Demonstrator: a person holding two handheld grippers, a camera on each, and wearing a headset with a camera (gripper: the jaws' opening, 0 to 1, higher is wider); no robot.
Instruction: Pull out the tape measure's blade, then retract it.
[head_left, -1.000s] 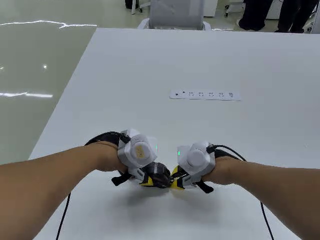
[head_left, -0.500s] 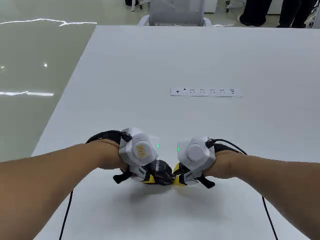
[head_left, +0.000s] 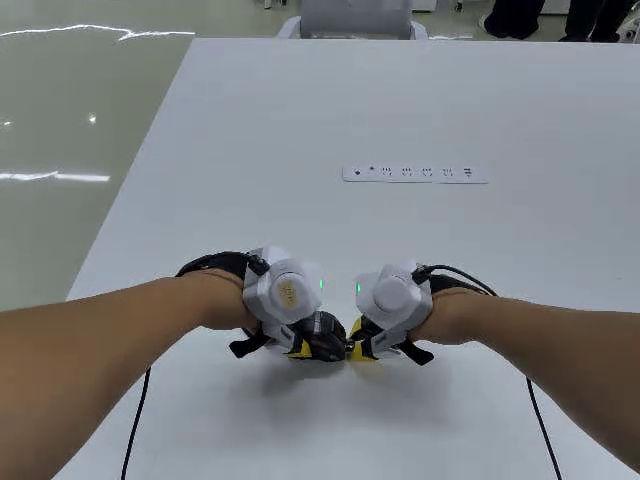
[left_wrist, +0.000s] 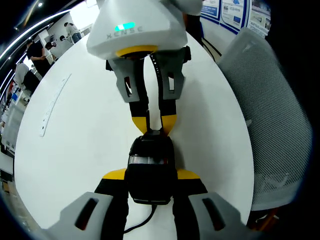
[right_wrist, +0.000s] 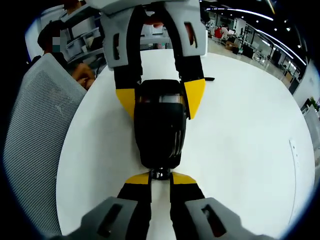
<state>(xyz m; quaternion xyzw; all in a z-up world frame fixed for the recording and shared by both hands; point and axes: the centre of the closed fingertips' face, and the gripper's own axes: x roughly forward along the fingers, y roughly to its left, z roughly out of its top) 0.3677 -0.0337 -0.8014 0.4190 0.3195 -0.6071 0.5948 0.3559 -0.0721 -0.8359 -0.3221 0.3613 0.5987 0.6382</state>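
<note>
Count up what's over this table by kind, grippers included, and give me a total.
Grippers: 2, left gripper and right gripper
Tape measure: 1
Power strip: 1
Total: 4

The tape measure (left_wrist: 150, 170), lower centre in the left gripper view, has a glossy black plastic case. The left gripper (head_left: 304, 348) and right gripper (head_left: 362, 350) have smooth white plastic shells and matt yellow pads (left_wrist: 116, 174). The table (head_left: 300, 120) is smooth matt white. The floor (head_left: 60, 110), upper left in the head view, is glossy. The chair (left_wrist: 270, 125) back is grey mesh cloth.
</note>
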